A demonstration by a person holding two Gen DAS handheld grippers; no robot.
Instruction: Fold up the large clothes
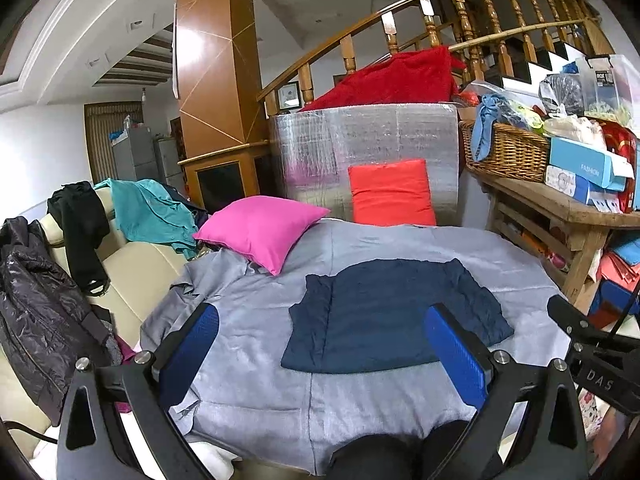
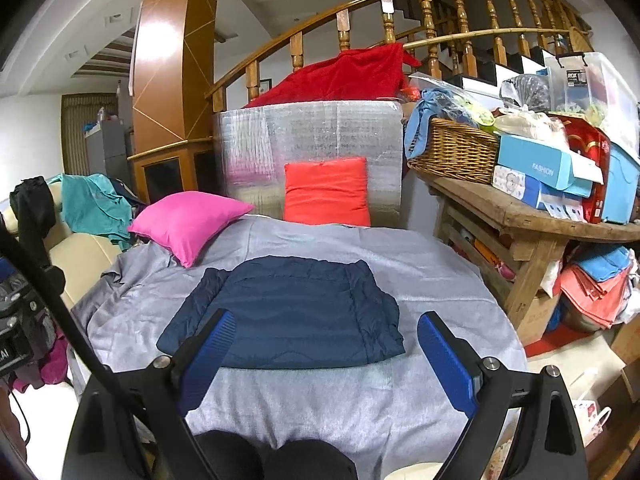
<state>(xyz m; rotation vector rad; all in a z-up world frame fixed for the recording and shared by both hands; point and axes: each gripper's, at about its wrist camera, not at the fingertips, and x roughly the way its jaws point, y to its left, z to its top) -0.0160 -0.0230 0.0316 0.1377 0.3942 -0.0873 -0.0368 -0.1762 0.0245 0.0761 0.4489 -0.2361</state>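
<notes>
Left wrist view: the left claw gapes wide and empty; the navy jacket lies ahead, slightly right, on the grey blanket.

Right wrist view: the right claw, equally wide and empty, has the jacket ahead, slightly left, long axis crosswise, seemingly nearer.

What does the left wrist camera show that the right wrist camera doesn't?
Only the left wrist view shows the black puffer jacket draped at the sofa's near end. Only the right wrist view shows the red floor mat under the wooden table. Both show the folded navy jacket on the grey blanket, the pink cushion, and open grippers.
</notes>
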